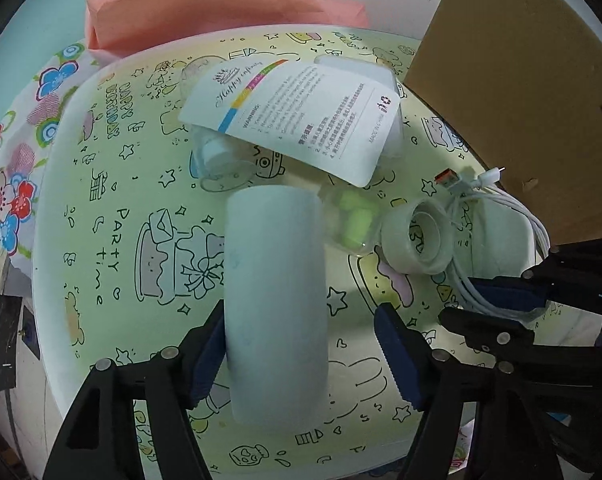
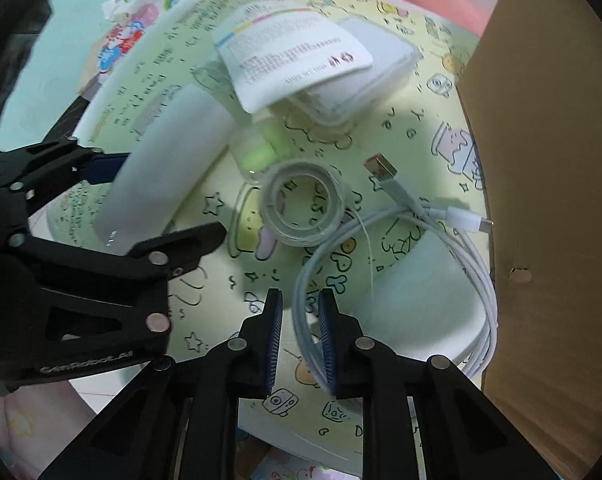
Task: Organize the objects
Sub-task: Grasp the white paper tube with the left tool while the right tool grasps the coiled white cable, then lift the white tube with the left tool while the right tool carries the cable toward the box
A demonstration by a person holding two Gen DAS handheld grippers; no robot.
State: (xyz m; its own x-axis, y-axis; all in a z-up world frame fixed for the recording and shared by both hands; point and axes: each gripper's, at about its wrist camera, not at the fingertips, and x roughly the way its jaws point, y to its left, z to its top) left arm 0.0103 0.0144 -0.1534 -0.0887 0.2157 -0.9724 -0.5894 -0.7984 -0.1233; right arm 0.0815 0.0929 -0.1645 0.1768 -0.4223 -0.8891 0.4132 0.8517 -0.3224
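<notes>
Cable point(image 2: 307, 344) between narrowed right tool point(image 2: 299, 340) pads.

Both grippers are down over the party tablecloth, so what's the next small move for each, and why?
Probably finish closing both. The left gripper straddles the white cylinder: one pad touches it, the other shows a gap. The right gripper is nearly shut around strands of the white USB cable, though contact is unclear. Lifting now might let either slip.
</notes>
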